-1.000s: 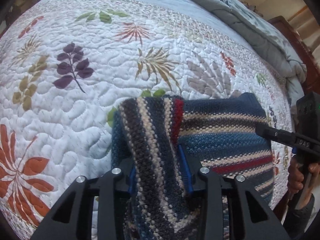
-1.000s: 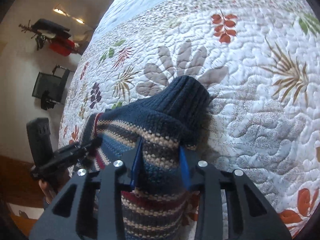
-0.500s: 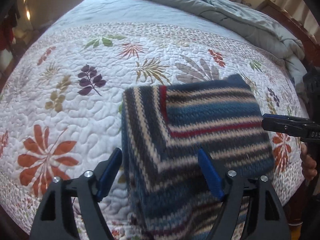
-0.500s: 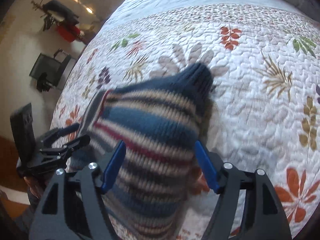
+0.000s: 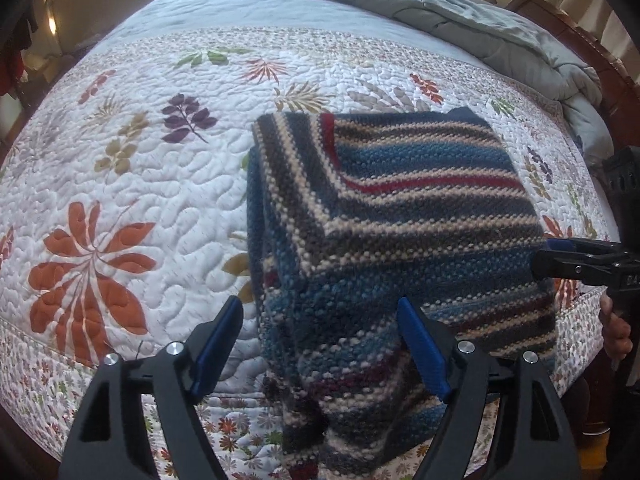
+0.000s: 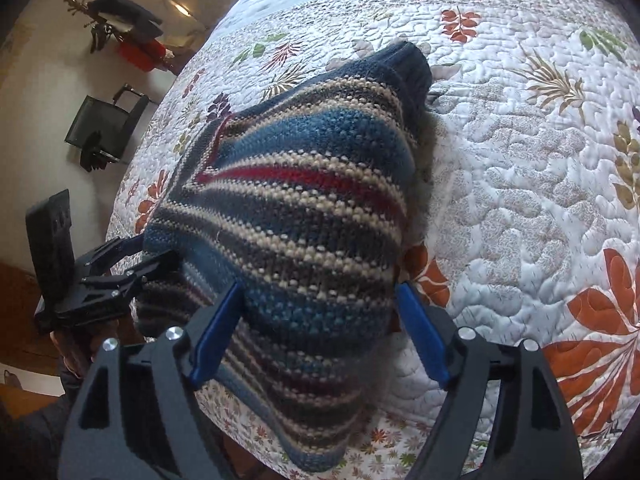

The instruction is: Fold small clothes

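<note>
Both grippers, left gripper (image 5: 320, 344) and right gripper (image 6: 318, 332), have just spread apart, releasing the striped sweater (image 5: 400, 216) (fold laid, nothing clamped) on the quilt (image 5: 120, 160).

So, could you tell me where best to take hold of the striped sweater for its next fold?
Probably the near edge of the striped sweater, which droops over the bed's front edge. Come from the front, one gripper per corner: that hanging hem is loose, whereas the rest lies flat on the quilt.
</note>
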Demonstrator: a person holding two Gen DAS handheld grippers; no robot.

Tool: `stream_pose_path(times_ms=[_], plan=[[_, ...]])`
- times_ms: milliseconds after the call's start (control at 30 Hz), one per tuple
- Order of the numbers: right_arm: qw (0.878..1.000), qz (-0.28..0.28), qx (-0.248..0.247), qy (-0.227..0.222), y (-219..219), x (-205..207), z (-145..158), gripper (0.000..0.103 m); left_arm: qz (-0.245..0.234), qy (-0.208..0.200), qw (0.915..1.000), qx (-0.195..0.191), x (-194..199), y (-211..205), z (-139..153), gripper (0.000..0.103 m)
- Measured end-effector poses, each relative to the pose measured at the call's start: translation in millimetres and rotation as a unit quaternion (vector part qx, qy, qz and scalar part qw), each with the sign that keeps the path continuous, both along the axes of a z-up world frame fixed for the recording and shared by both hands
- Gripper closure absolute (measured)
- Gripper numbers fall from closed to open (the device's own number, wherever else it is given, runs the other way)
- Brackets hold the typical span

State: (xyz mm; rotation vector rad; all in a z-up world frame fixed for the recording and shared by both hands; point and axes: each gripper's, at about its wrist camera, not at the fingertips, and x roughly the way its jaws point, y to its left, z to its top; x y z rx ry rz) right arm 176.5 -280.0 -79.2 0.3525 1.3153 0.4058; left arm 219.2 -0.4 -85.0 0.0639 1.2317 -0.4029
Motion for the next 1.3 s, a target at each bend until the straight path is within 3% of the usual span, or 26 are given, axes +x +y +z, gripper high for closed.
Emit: stream_pose_path(times_ms=[367,600,833,900,967,1033,1133,1300], plan=[[0.999,0.003,0.033,0.012,3,6,-23,0.016,-0.007,0.03,0.9986,-0.043,17,1,-23,0.013],[0.999,0.012,0.045,0.016,8,11,-33,0.013,-0.01,0.09,0.9867,-0.135,44,13,-46,0.007],[0.997,0.015,0.068,0.029,11,18,-48,0.012,-0.031,0.122,0.977,-0.172,55,13,-60,0.003],[0.996,0.008,0.084,0.034,9,18,-52,0.013,-0.032,0.113,0.9785,-0.169,52,12,-58,0.011],[0.997,0.008,0.078,0.027,9,16,-51,0.02,-0.034,0.111,0.9782,-0.172,49,11,-56,0.037],[0.997,0.007,0.072,0.019,7,13,-47,0.033,-0.026,0.124,0.9722,-0.197,49,12,-55,0.048],[0.998,0.007,0.07,0.007,3,6,-39,0.044,-0.015,0.12,0.9726,-0.198,46,8,-50,0.052],[0.998,0.002,0.061,-0.01,-11,-7,-21,0.048,-0.027,0.097,0.9771,-0.187,36,-21,-27,0.054]])
